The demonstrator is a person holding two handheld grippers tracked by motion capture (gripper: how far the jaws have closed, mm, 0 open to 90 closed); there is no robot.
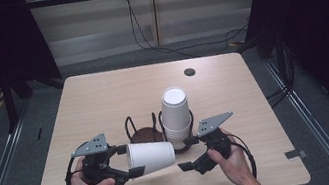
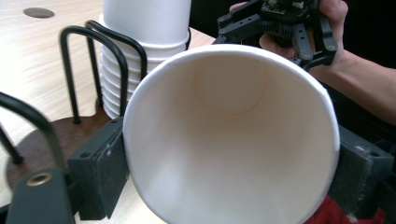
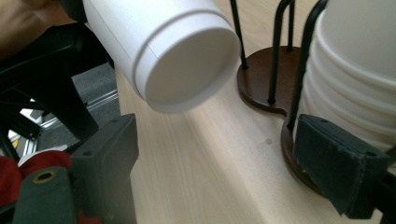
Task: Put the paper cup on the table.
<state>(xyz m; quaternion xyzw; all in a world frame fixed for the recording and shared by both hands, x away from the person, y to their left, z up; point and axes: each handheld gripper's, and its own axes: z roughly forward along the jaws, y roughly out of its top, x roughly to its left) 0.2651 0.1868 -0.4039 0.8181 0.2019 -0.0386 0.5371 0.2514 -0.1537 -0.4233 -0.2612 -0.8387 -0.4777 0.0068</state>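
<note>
Paper cup (image 1: 150, 156): clamped sideways at its rim by left gripper (image 1: 124, 161), likely for racking. Right gripper (image 1: 189, 154): jaws apart, empty, beside cup stack (image 1: 176, 116) in wire holder (image 1: 144, 131).

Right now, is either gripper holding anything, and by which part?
The left gripper holds a single white paper cup on its side, its jaws clamped across the wall near the open rim. The right gripper is open and holds nothing.
</note>
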